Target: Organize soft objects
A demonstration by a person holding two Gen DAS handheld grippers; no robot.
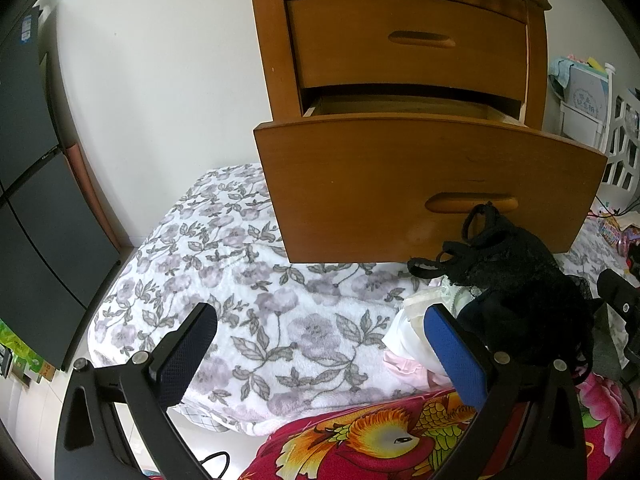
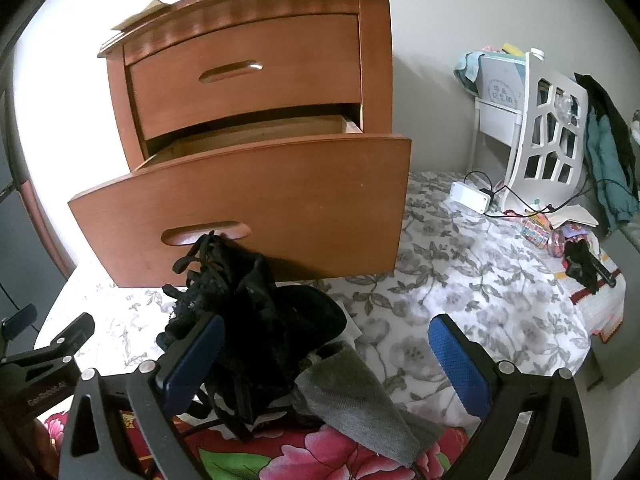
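Both grippers, left (image 1: 320, 354) and right (image 2: 326, 364), hover with jaws spread over a black lace garment pile (image 2: 256, 320) below the open wooden bottom drawer (image 2: 244, 204).

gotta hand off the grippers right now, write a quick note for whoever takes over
Left gripper: open, empty, over the floral blanket, just left of the pile.
Right gripper: open, empty, jaws either side of the pile.
Things: black lace garments heaped on the bed in front of the nightstand, a grey cloth beside them, pale white and pink pieces underneath.
Done: the lower drawer is pulled open; the part of its inside that shows looks empty. The upper drawer is shut.
Left: nothing is gripped yet. Probably pick up the soft items one by one, place them in the open drawer, then close it.
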